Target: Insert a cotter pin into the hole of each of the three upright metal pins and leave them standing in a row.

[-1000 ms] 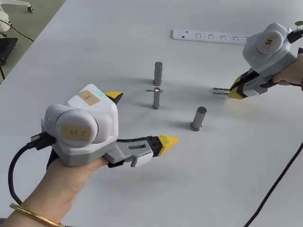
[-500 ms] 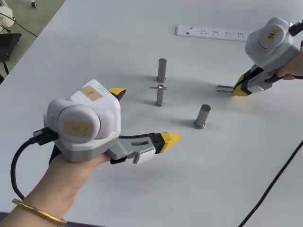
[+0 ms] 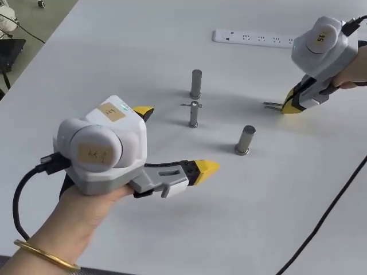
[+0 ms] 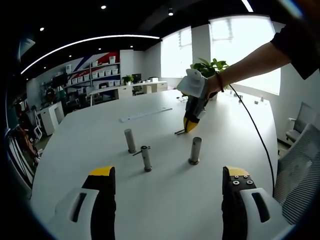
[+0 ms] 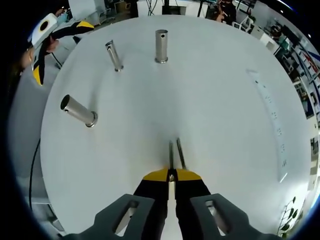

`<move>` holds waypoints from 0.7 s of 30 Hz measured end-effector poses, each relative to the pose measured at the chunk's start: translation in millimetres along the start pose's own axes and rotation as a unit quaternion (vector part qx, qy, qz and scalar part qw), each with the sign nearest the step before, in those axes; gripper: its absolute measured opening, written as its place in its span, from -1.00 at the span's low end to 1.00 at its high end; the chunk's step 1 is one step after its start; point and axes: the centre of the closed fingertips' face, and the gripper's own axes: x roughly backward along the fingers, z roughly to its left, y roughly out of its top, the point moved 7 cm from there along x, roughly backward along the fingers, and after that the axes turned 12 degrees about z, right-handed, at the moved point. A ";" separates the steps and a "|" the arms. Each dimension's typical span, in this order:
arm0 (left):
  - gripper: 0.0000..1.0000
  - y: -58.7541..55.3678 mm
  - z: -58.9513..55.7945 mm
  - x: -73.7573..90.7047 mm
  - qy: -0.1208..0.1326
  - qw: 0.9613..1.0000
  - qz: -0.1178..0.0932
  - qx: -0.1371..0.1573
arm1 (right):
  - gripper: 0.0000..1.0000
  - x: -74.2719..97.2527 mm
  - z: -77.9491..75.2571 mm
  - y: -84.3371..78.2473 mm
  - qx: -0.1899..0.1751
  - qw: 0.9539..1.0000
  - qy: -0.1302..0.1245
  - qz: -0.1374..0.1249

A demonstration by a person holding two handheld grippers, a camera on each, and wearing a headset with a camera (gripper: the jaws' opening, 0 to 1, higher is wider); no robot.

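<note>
Currently right gripper point(image 5: 171, 176) pinches the light, thin cotter pin point(image 5: 174, 152) by its head end, legs free, probably springy and slippery; left gripper point(image 4: 168, 172) gapes wide, empty.

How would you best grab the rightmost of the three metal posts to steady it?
Probably around the middle of the post, coming in level from its near side with the open left gripper, one jaw on each flank. It stands upright and is round, and the neighbouring post carries its cotter pin near the top, so that end should stay free.
</note>
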 end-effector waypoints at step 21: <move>0.57 1.7 -12.3 -4.8 -0.028 1.000 -0.003 0.011 | -1.00 7.9 3.8 -2.9 -0.025 0.997 -0.059 -0.034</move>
